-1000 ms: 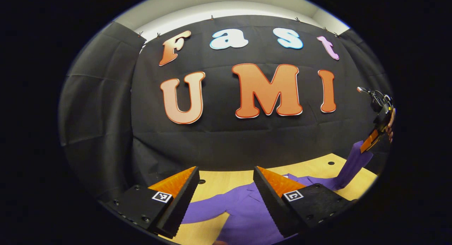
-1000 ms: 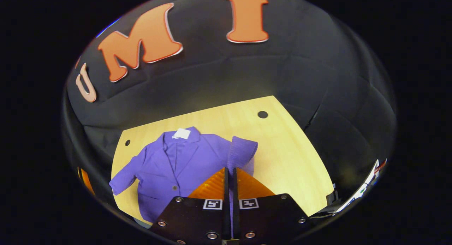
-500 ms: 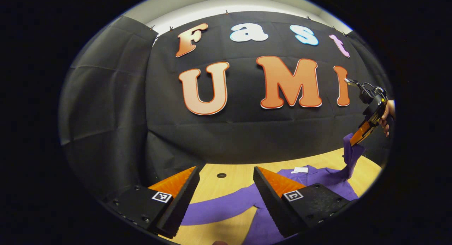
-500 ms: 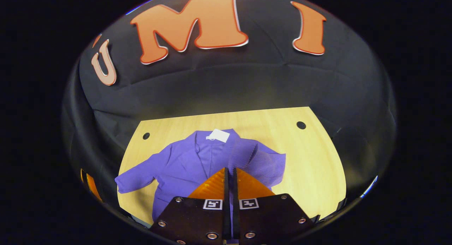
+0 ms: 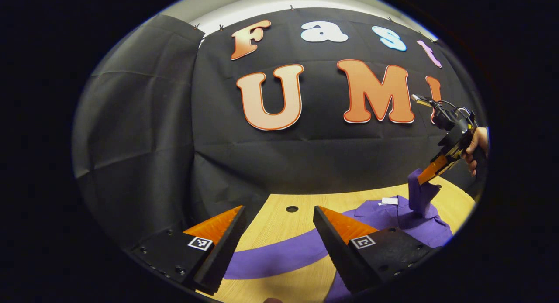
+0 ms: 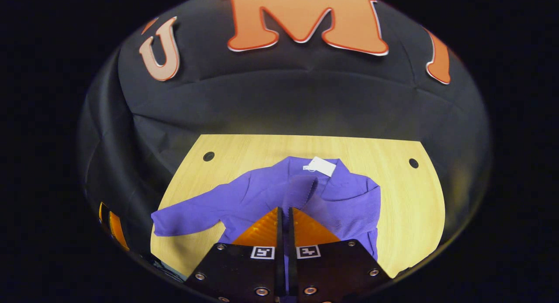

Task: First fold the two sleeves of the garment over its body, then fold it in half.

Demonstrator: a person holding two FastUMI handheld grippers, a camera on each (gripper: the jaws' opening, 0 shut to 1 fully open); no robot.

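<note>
The right gripper (image 6: 284, 233) body hides the lower front of the purple jacket (image 6: 262, 194), and the white tag (image 6: 320, 166) at the jacket's collar is too small to read.

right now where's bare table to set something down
Bare wood lies on the table right of the purple jacket, along the back strip behind its collar between the two holes, and in front of the outstretched sleeve. The middle is crowded: the right gripper holds the other sleeve there.
</note>
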